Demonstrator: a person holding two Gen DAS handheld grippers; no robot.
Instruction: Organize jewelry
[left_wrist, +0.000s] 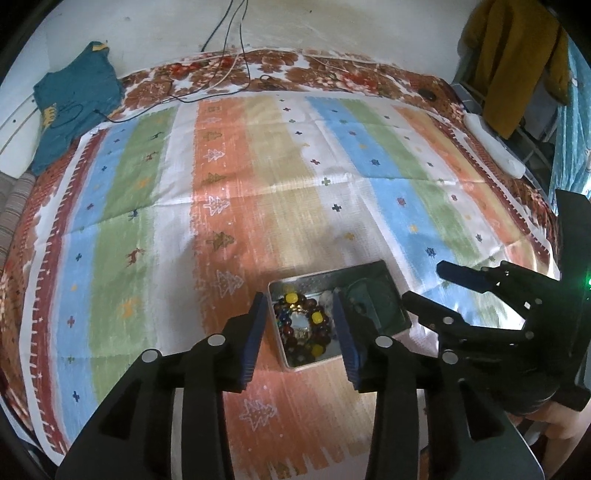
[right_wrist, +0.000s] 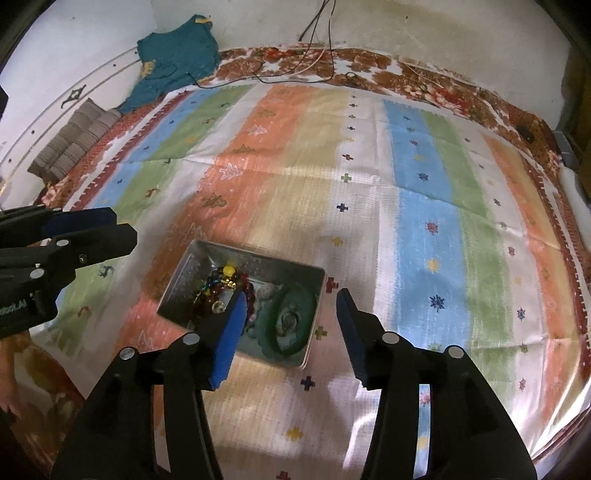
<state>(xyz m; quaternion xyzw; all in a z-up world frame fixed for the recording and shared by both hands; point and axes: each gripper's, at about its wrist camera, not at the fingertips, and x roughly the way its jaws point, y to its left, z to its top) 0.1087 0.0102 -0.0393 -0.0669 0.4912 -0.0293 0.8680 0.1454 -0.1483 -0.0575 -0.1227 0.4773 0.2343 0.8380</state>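
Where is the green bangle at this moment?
The green bangle lies inside the metal tin on the striped cloth, at its right end, beside the beaded bracelet.

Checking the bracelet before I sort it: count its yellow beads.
3 visible on the beaded bracelet in the metal tin: one at the far side, one toward the green bangle, one nearest the camera. Others may be hidden.
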